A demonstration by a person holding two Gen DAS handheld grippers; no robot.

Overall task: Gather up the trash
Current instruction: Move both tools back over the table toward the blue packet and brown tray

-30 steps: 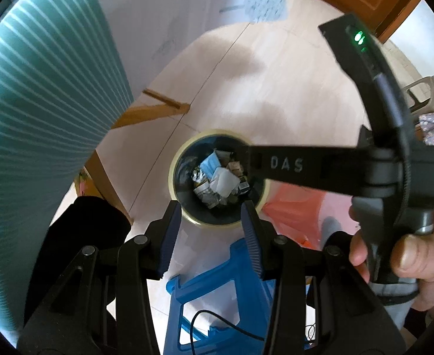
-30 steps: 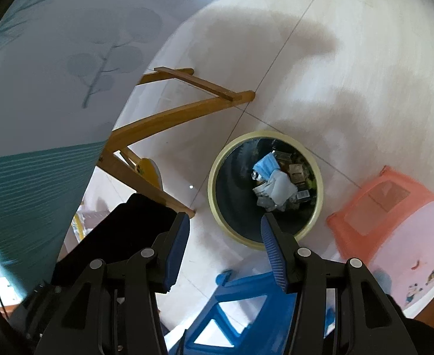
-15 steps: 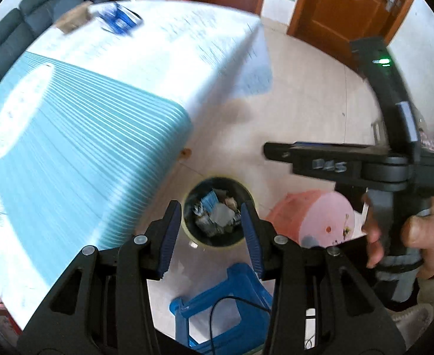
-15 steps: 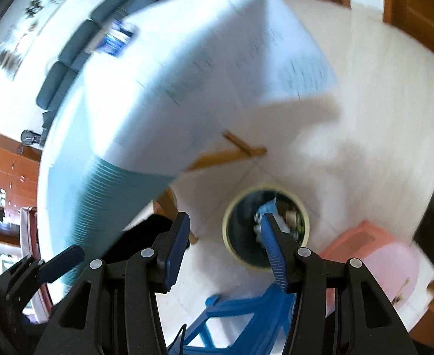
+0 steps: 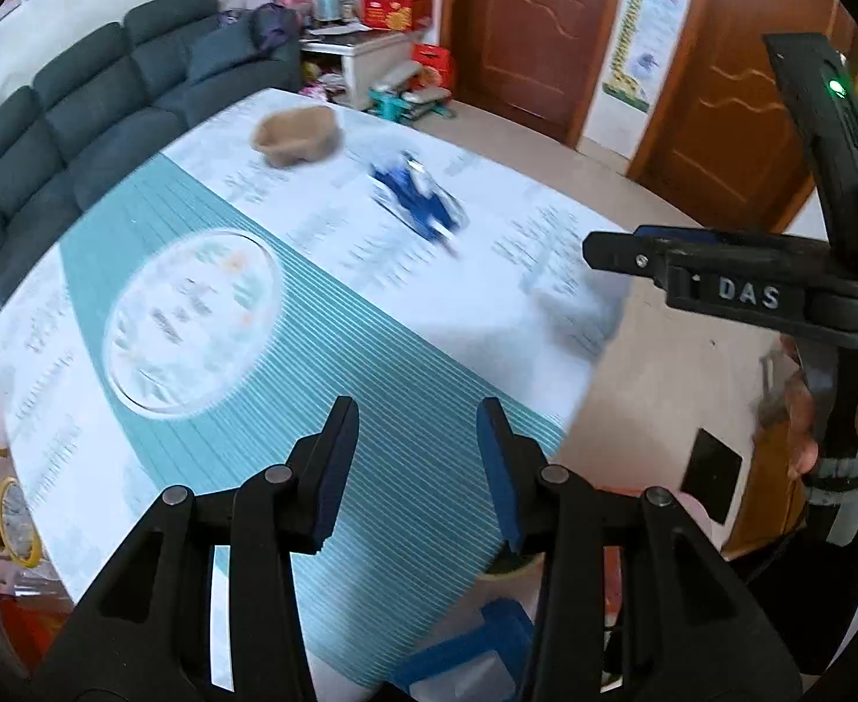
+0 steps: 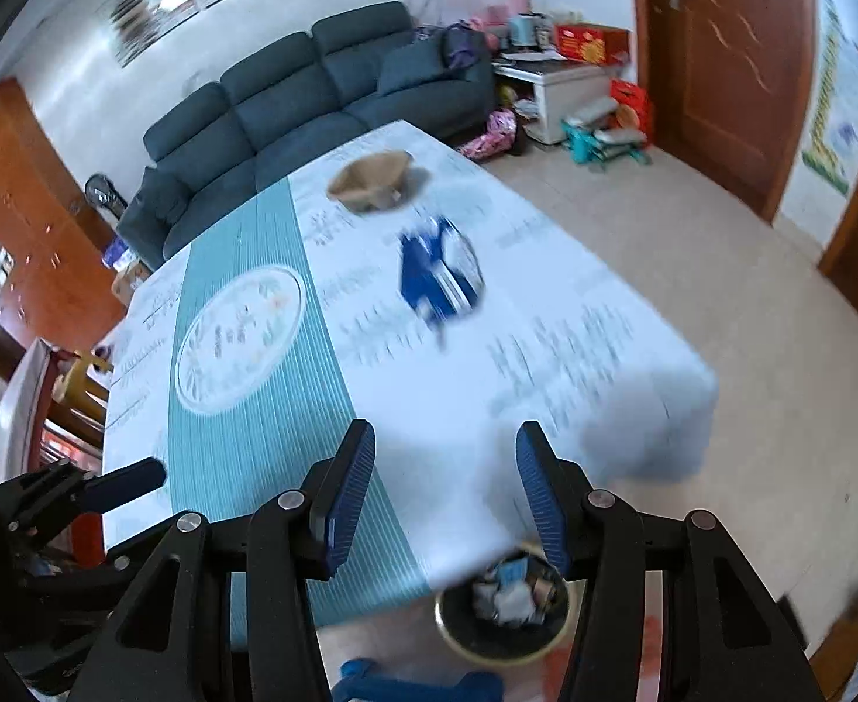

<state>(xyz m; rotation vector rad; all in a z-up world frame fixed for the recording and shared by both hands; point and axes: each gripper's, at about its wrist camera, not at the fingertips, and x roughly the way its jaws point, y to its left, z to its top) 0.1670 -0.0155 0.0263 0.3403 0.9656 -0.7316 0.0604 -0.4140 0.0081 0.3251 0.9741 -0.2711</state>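
With the trash bin (image 6: 502, 614) at the bottom centre already holding scraps, both the left gripper (image 5: 417, 456) and right gripper (image 6: 443, 485) gape empty, while a blue wrapper (image 6: 437, 275) and brown paper bowl (image 6: 370, 181) wait mid-frame on the table (image 6: 545, 386).

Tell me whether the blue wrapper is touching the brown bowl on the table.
Apart. In the right wrist view, white tablecloth shows between the blue wrapper and the brown bowl; the left wrist view shows the same gap.

Blue-white wrapper (image 6: 437, 275) crumpled on table; trash bin (image 6: 502, 614) floor-level, full.
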